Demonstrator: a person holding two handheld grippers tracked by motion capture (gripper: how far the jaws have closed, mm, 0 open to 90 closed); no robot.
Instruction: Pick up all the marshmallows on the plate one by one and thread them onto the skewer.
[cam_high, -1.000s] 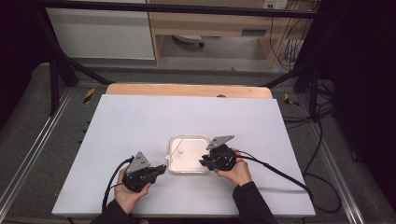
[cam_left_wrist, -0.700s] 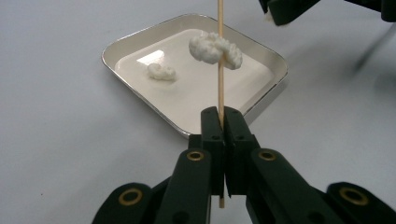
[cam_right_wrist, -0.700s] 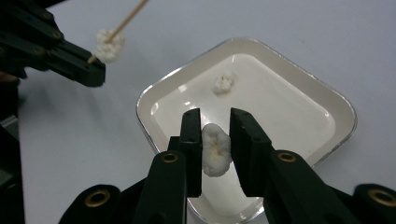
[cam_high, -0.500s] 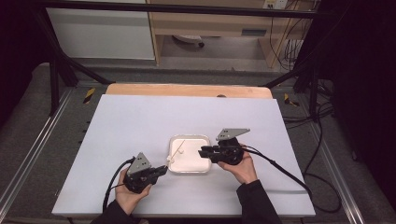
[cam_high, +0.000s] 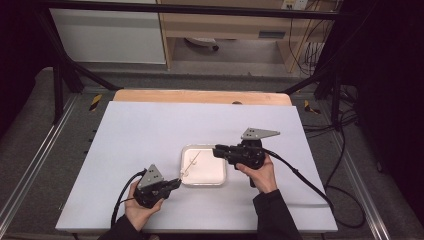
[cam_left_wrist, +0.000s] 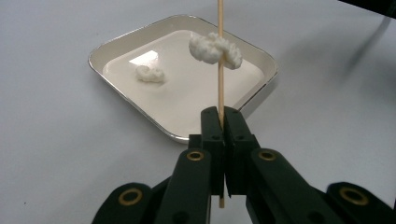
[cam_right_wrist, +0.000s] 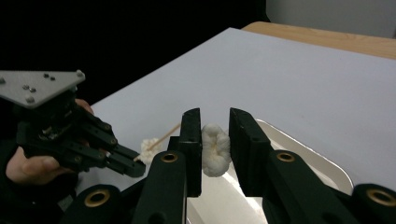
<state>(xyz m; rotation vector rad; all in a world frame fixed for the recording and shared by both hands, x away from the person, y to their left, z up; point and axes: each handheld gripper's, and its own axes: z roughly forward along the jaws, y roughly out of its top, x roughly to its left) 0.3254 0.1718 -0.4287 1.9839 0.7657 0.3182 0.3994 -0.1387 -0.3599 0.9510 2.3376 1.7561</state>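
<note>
My left gripper (cam_left_wrist: 222, 122) is shut on a thin wooden skewer (cam_left_wrist: 220, 88) that points out over a shallow white square tray (cam_left_wrist: 116, 98). One white puffy lump (cam_left_wrist: 215, 49) is threaded on the skewer. A second lump (cam_left_wrist: 150, 73) lies loose in the tray. My right gripper (cam_right_wrist: 215, 135) is shut on a third white lump (cam_right_wrist: 215, 149), held in the air above the tray's right side (cam_right_wrist: 299, 144). From above, the left gripper (cam_high: 172, 185) sits at the tray's near left corner (cam_high: 186, 181). The right gripper (cam_high: 216, 150) hovers over its far right corner.
The tray rests near the front middle of a wide white table (cam_high: 150, 130) with a wooden strip (cam_high: 200, 96) along its far edge. Black cables (cam_high: 300, 177) trail from both grippers toward the front. A dark metal frame (cam_high: 60, 85) and floor rails flank the table.
My right gripper has risen from the tray with the white lump between its jaws. The left gripper and the skewer have stayed where they were.
</note>
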